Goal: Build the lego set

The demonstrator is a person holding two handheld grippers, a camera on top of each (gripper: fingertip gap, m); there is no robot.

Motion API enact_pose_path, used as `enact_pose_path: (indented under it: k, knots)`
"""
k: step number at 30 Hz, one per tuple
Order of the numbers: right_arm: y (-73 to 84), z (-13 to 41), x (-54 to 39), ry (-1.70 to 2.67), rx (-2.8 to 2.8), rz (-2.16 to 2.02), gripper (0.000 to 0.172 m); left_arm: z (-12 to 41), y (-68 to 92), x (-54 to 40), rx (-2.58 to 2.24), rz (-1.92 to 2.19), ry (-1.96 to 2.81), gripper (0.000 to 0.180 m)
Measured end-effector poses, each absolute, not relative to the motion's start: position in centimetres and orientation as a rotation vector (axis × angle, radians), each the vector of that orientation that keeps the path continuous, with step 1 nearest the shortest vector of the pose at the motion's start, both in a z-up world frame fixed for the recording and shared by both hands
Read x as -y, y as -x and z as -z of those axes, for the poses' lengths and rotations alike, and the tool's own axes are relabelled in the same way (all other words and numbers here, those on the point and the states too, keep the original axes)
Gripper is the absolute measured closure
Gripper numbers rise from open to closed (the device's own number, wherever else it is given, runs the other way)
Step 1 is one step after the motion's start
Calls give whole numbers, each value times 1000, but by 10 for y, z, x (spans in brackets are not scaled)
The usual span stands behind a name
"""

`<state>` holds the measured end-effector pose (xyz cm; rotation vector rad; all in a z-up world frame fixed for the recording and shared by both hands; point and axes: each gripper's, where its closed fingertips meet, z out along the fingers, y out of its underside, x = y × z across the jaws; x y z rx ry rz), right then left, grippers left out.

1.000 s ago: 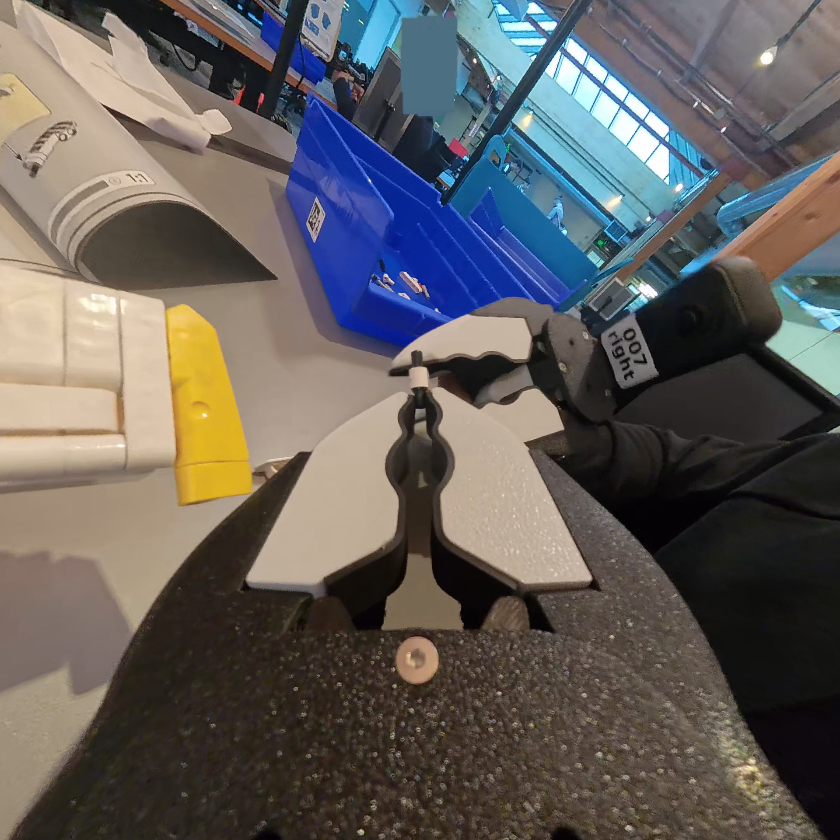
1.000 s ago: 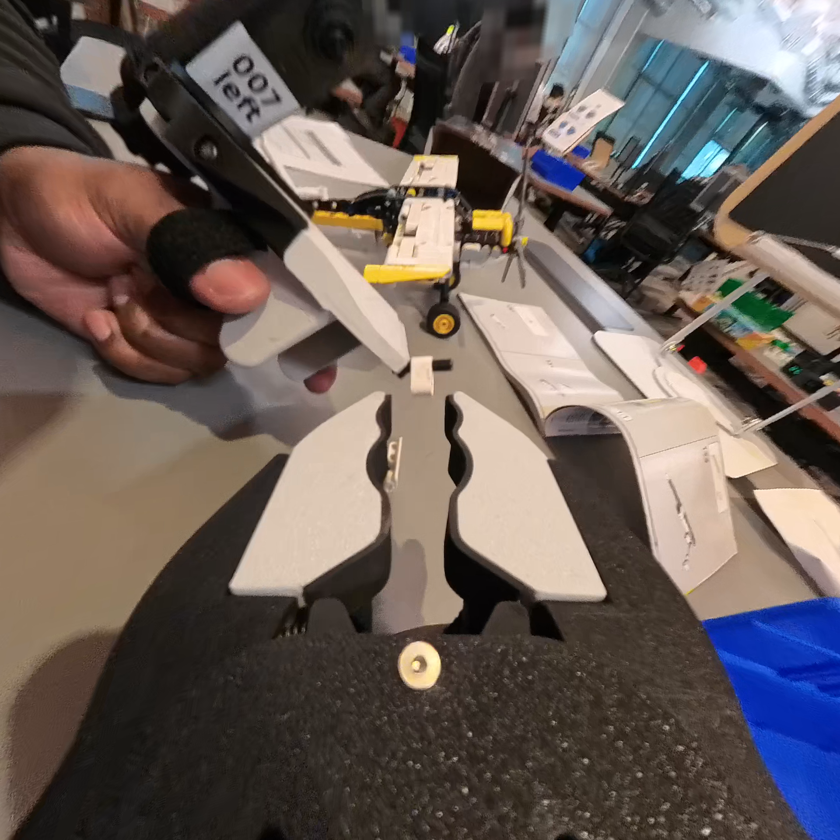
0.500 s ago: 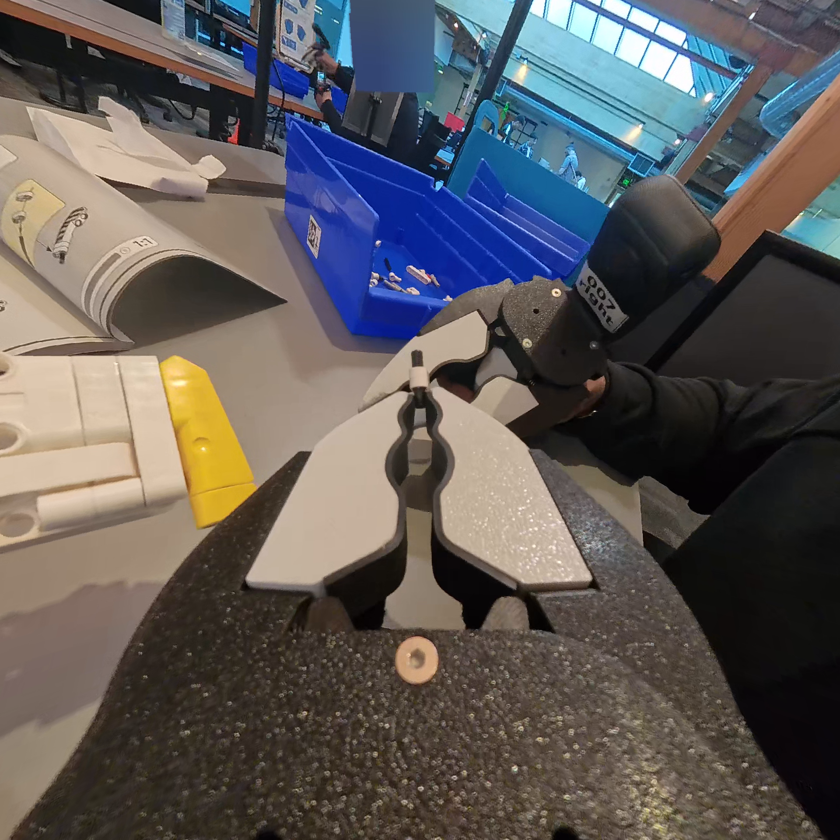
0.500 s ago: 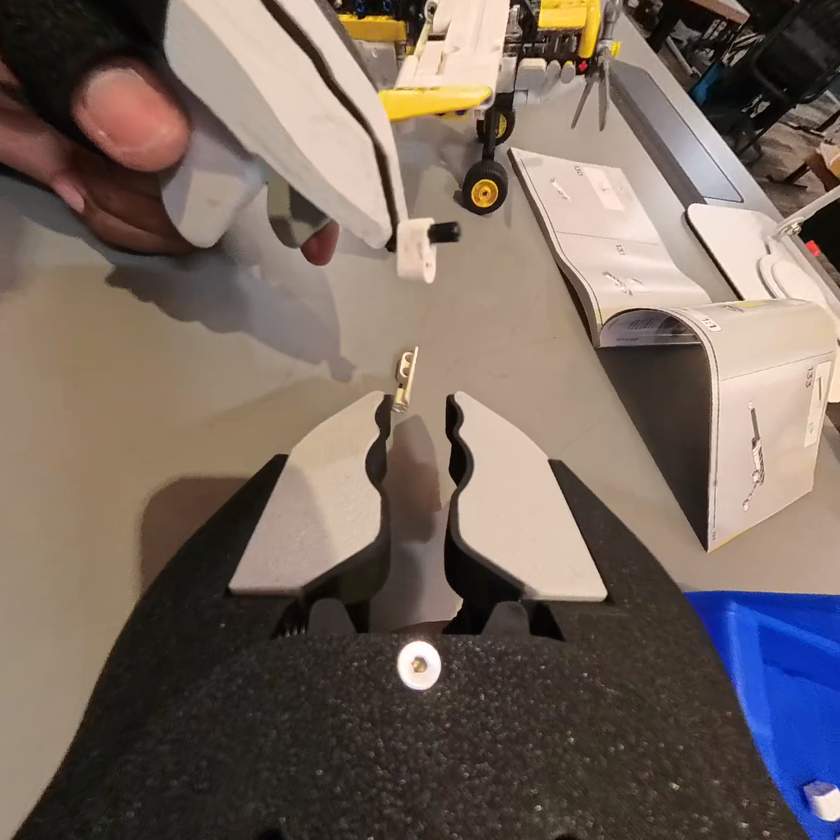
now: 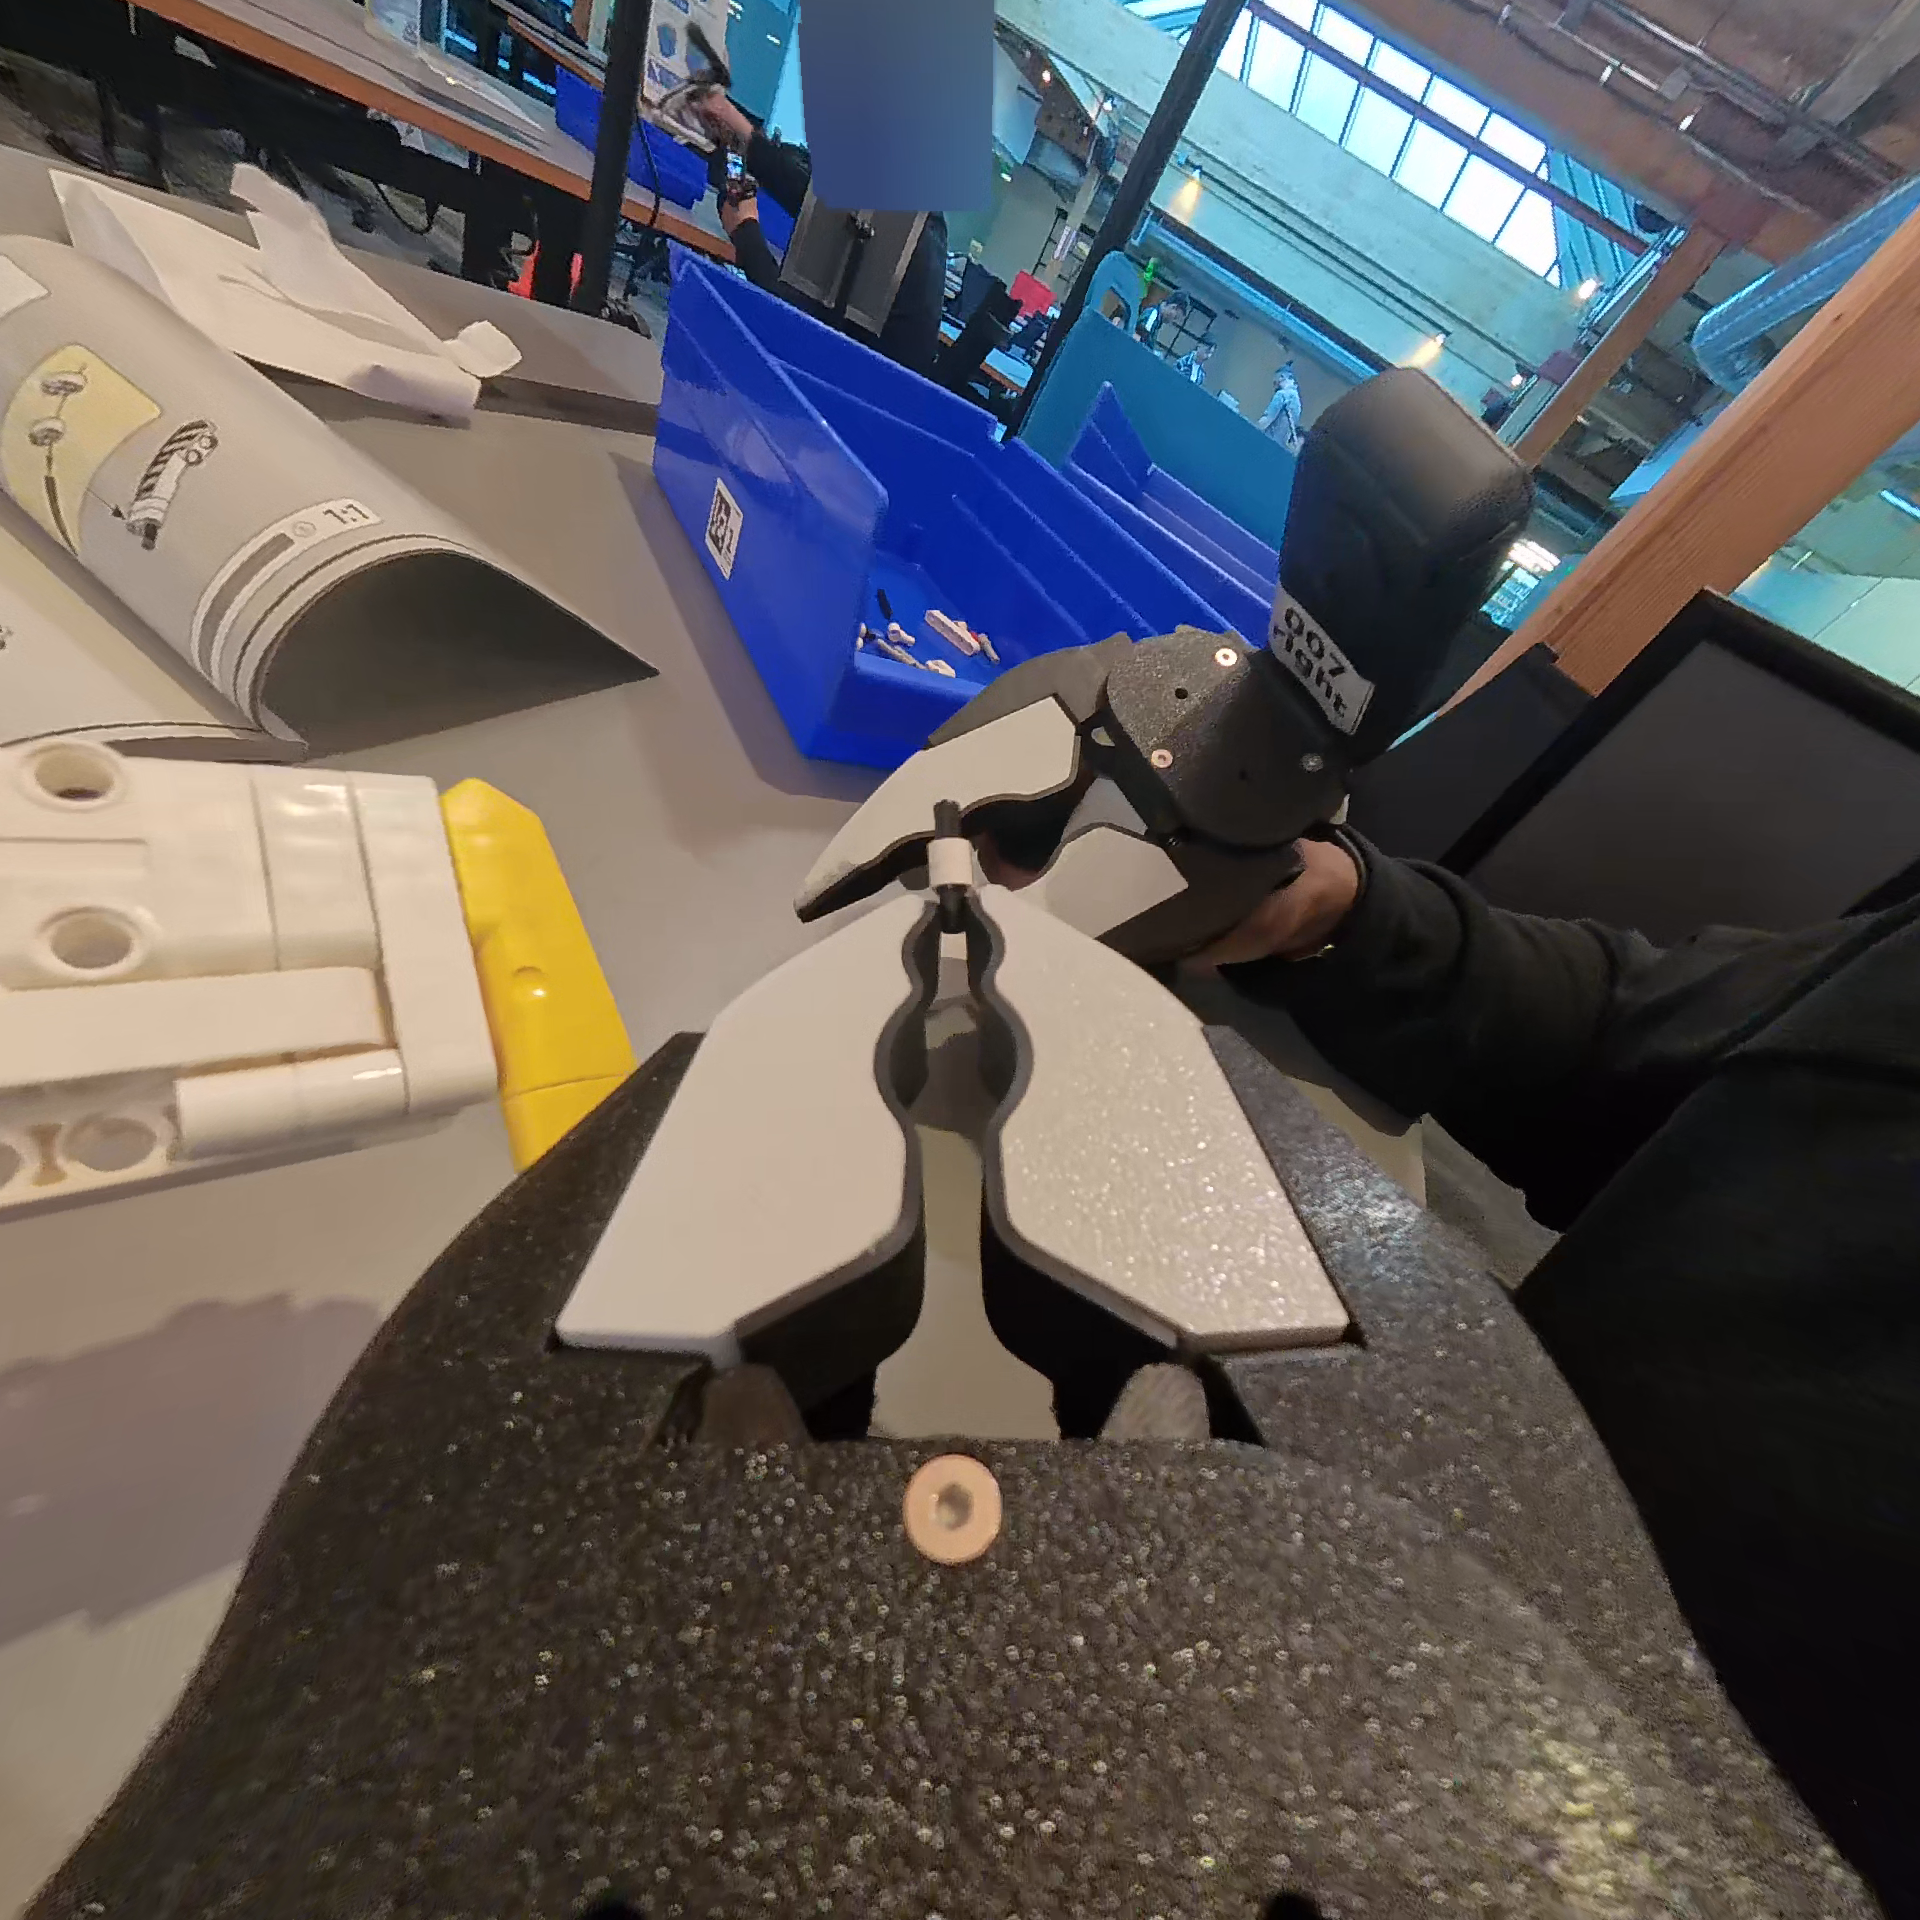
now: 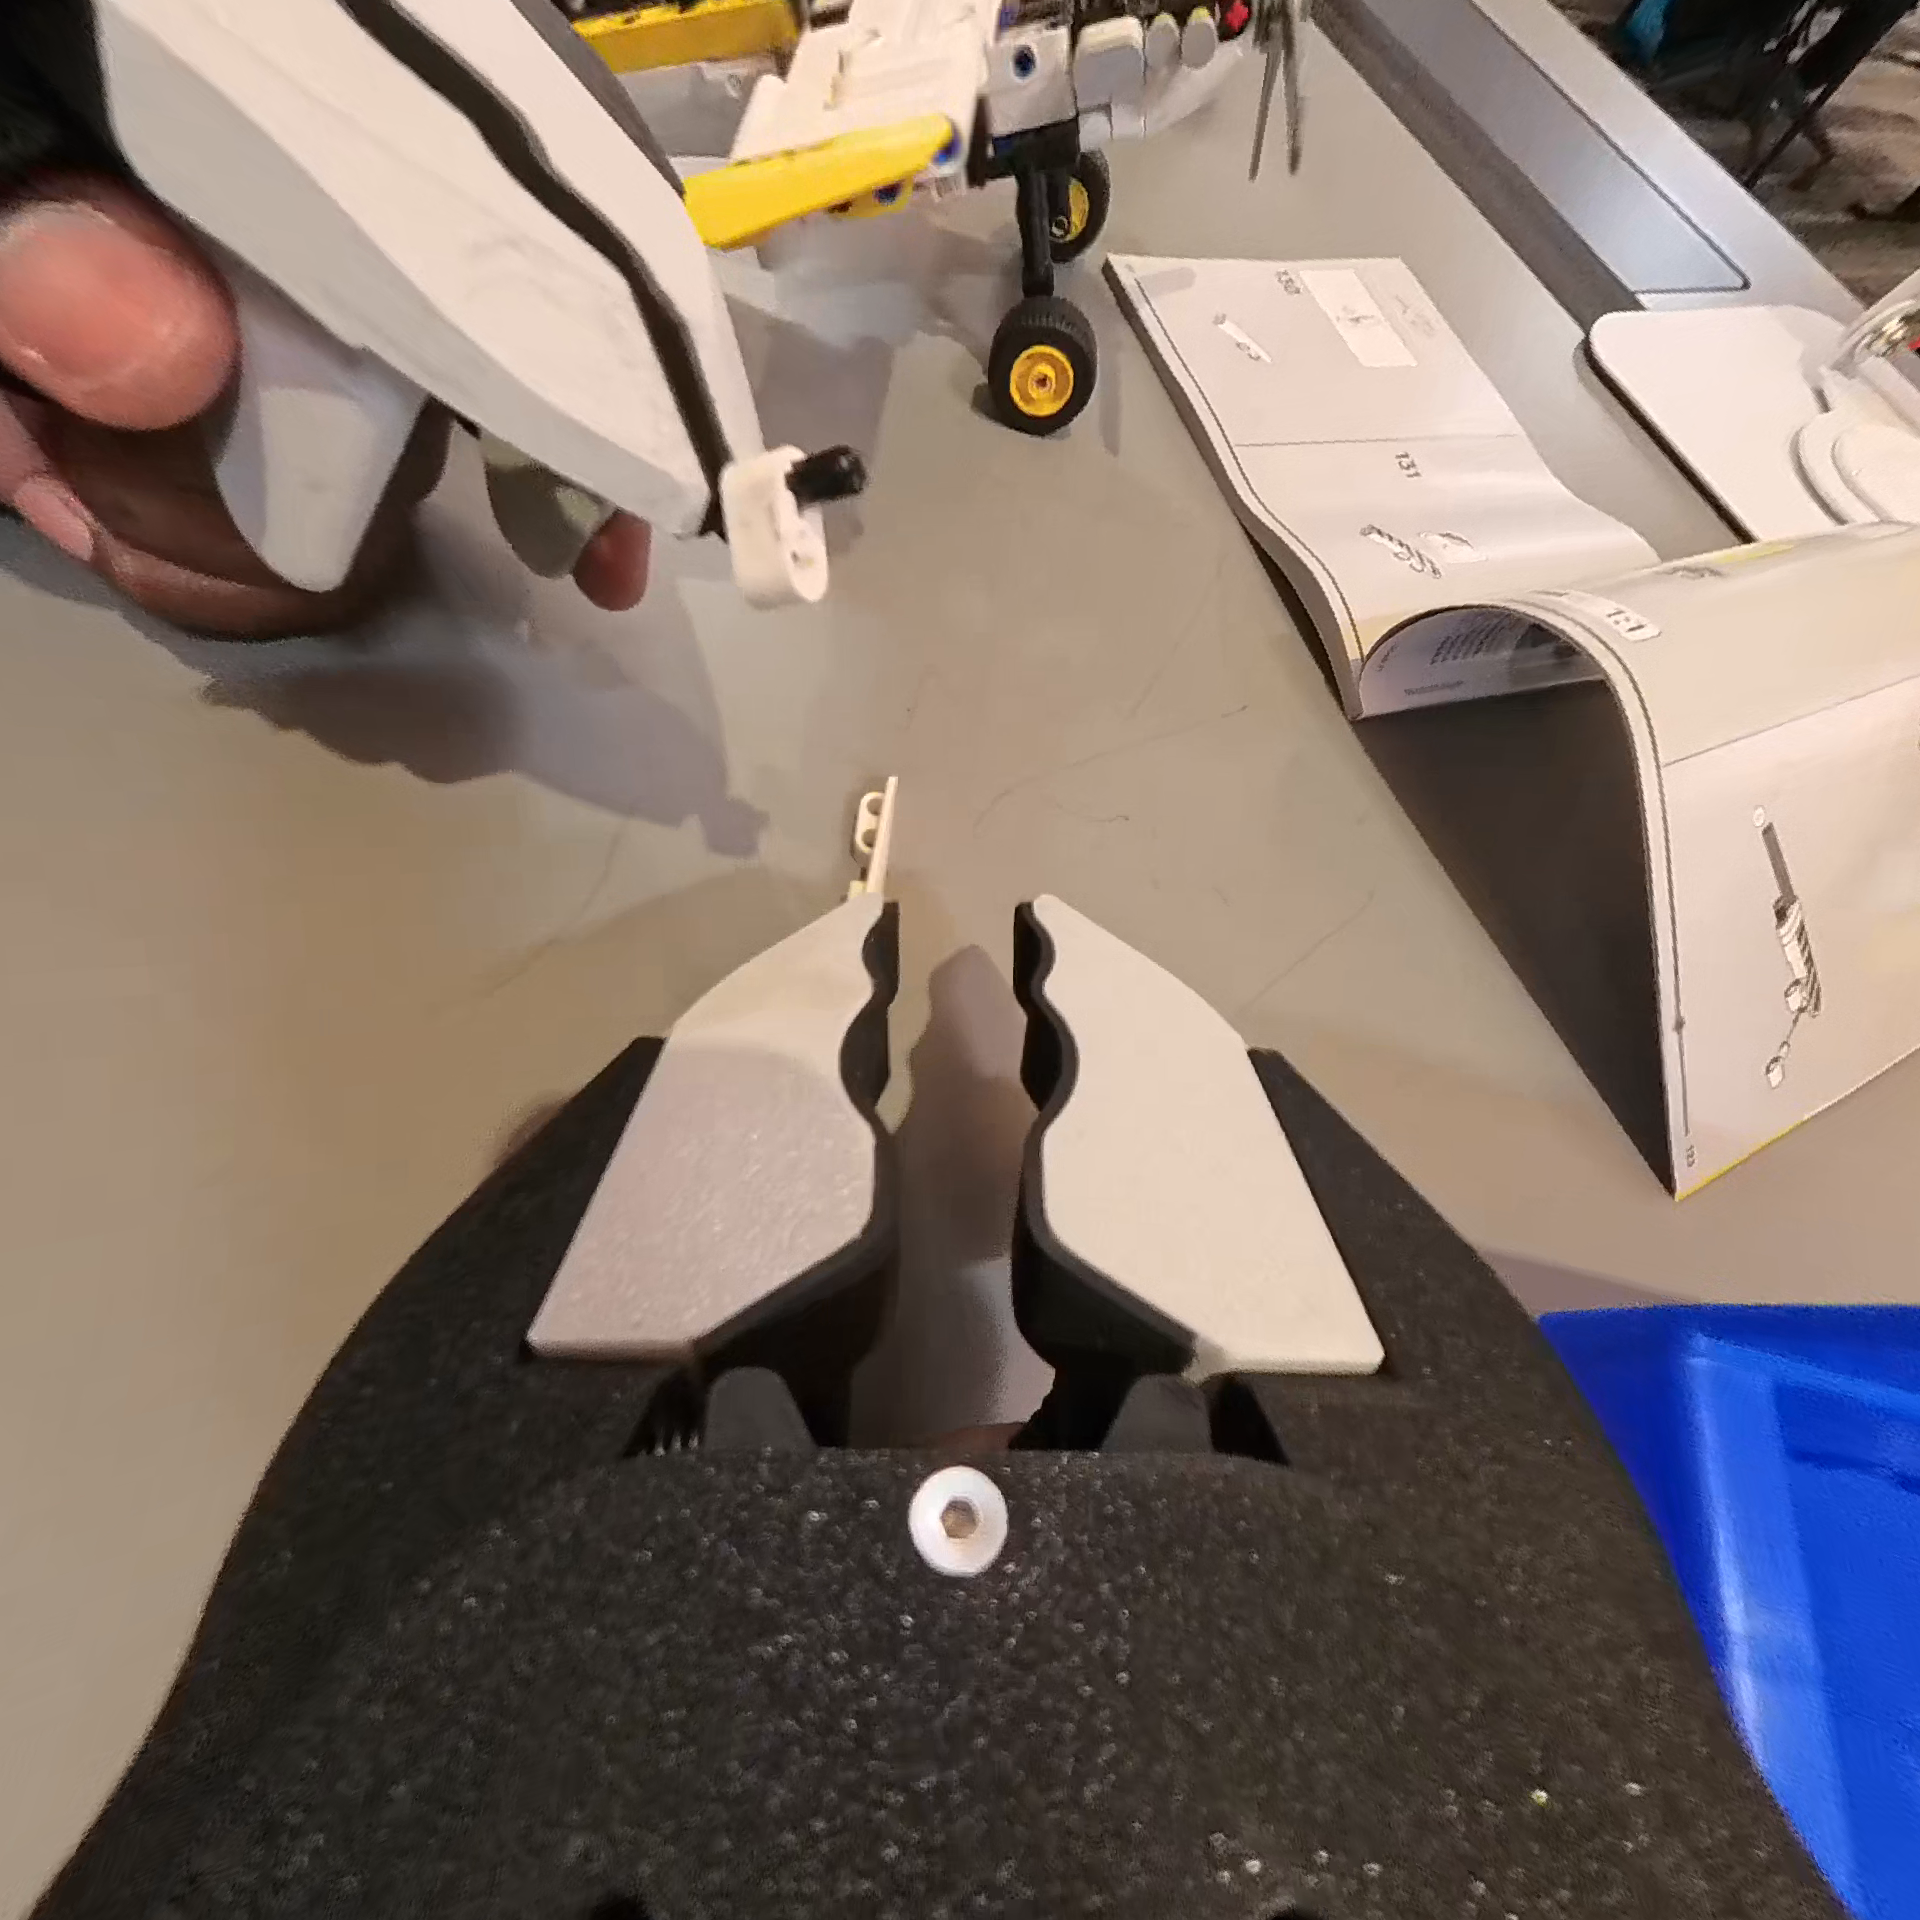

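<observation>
My left gripper (image 5: 951, 920) is shut on the black pin of a small white connector piece (image 5: 951, 860) and holds it above the grey table (image 5: 675, 831). The right wrist view shows the same piece (image 6: 779, 530) with its pin (image 6: 828, 473) at the left gripper's tip, in the air. My right gripper (image 6: 961, 914) is open with nothing between its pads. A small thin white part with two holes (image 6: 873, 831) lies on the table just ahead of its left fingertip. In the left wrist view the right gripper's fingers (image 5: 977, 769) stand apart just behind the held piece.
A white and yellow brick-built plane (image 6: 862, 114) with a yellow-hubbed wheel (image 6: 1039, 369) stands at the back, and its wing (image 5: 260, 966) is close on the left. An open instruction booklet (image 6: 1403, 416) lies to the right. A blue parts bin (image 5: 831, 540) holds small pieces. My hands' fingertips stand some 7 cm from each other.
My right gripper has pulled back and tilted down, so the small white part once between its fingers now lies ahead of them. My left gripper has stayed shut on the pin and come nearer.
</observation>
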<state>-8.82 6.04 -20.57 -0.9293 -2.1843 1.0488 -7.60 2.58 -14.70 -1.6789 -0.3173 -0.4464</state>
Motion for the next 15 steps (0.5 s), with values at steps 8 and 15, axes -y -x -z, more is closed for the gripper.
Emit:
enact_pose_path:
  k: [8, 15]
  knots:
    - [92, 210, -64, 1003, 2193, -1038, 151, 146, 78, -25, 324, 449, 1673, 176]
    - [91, 212, -63, 996, 2205, -1021, 151, 147, 79, -26, 329, 446, 1673, 176]
